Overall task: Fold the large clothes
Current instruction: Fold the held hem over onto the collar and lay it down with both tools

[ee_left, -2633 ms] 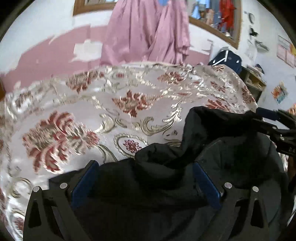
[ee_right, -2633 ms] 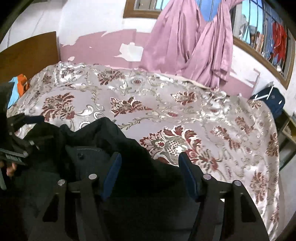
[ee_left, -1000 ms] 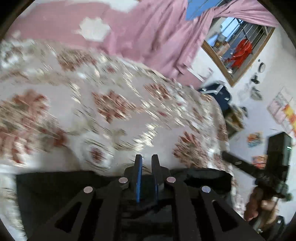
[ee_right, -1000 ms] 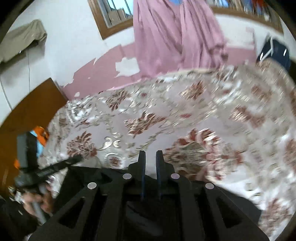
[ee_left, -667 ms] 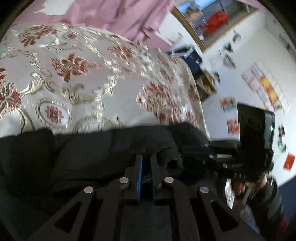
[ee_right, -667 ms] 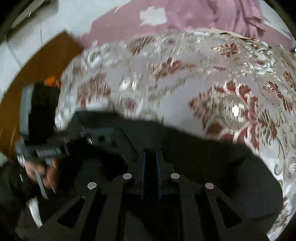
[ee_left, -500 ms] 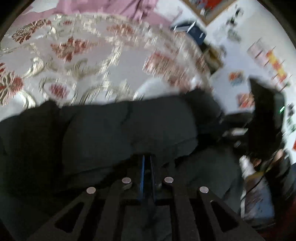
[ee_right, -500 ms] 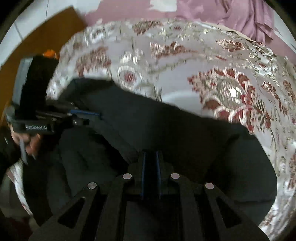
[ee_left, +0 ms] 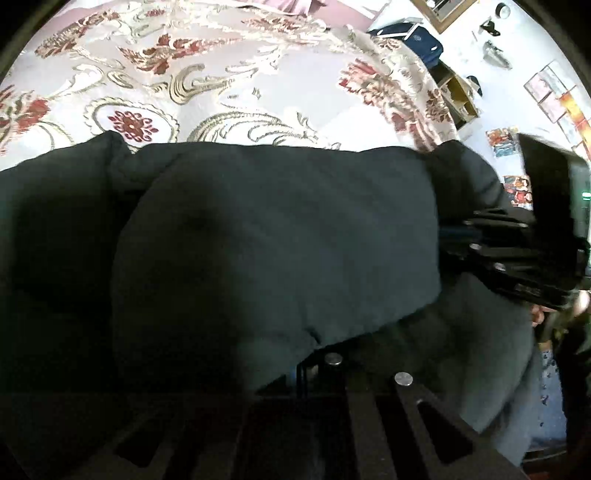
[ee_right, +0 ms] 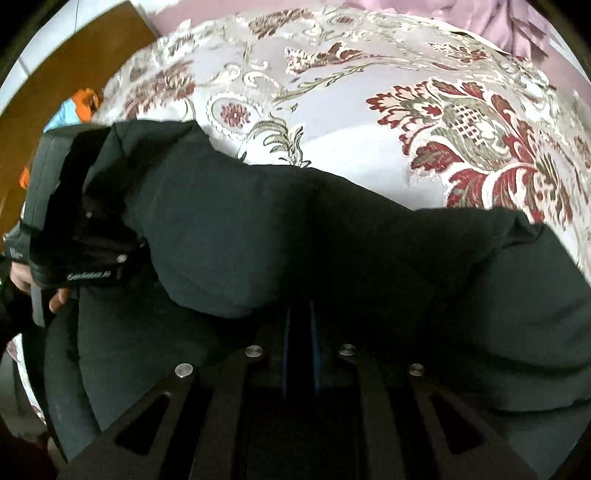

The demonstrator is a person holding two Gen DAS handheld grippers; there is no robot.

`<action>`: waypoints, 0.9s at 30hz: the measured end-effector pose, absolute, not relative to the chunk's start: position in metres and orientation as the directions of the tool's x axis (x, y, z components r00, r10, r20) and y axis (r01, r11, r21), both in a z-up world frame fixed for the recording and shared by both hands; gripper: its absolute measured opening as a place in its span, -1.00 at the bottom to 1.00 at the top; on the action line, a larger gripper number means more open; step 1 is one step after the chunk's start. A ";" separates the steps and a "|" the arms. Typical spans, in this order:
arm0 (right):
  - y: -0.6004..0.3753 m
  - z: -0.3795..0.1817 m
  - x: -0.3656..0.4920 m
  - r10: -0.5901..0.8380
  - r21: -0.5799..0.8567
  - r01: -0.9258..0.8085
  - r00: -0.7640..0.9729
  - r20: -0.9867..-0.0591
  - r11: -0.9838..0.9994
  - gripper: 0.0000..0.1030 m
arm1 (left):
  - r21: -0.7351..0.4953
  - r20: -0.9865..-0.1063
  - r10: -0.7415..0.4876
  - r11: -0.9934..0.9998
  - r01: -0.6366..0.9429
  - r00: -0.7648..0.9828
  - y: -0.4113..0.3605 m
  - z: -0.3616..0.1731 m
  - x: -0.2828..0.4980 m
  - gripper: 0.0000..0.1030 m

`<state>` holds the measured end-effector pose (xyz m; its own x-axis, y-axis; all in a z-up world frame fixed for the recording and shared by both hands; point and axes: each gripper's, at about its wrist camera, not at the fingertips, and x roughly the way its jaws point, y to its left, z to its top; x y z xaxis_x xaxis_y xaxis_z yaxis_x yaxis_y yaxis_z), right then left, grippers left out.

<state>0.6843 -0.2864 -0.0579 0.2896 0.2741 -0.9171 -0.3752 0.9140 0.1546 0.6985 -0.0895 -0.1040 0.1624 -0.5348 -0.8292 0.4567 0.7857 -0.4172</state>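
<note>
A large black garment (ee_left: 277, 240) lies bunched on the floral bedspread (ee_left: 221, 81) at the near edge of the bed. It also fills the right wrist view (ee_right: 295, 229). My left gripper (ee_left: 301, 369) is shut on a thick fold of the garment, which drapes over its fingers. My right gripper (ee_right: 299, 332) is shut on the garment too, blue pads close together with cloth between them. The right gripper also shows in the left wrist view (ee_left: 461, 236), clamped on the garment's right end. The left gripper shows in the right wrist view (ee_right: 136, 243) at the garment's left end.
A wooden headboard (ee_right: 74, 66) and an orange and blue item (ee_right: 79, 105) lie at the bed's left. A dark blue bag (ee_left: 410, 37) and a small shelf (ee_left: 458, 99) stand past the bed's right corner. Pink curtains (ee_right: 517, 26) hang behind the bed.
Both grippers went from open to shut on the garment. They then swung down and toward the near edge, and the garment now lies doubled over in a thick fold.
</note>
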 end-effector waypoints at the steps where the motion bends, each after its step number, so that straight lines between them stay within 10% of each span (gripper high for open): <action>1: -0.287 -0.058 0.682 0.277 0.155 -0.374 0.301 -0.912 0.915 -0.86 | -0.415 -0.828 -0.536 0.785 0.460 0.167 -0.086 -0.100 0.694 -0.93; 16: -0.290 -0.055 0.668 0.258 0.097 -0.375 0.407 -0.876 0.922 -0.86 | -0.487 -0.581 -0.670 0.741 0.462 0.463 -0.028 -0.037 0.660 -0.93; 27: -0.286 -0.060 0.670 0.263 0.105 -0.369 0.410 -0.873 0.924 -0.86 | -0.357 -0.804 -0.478 0.864 0.354 0.354 -0.080 -0.087 0.704 -0.93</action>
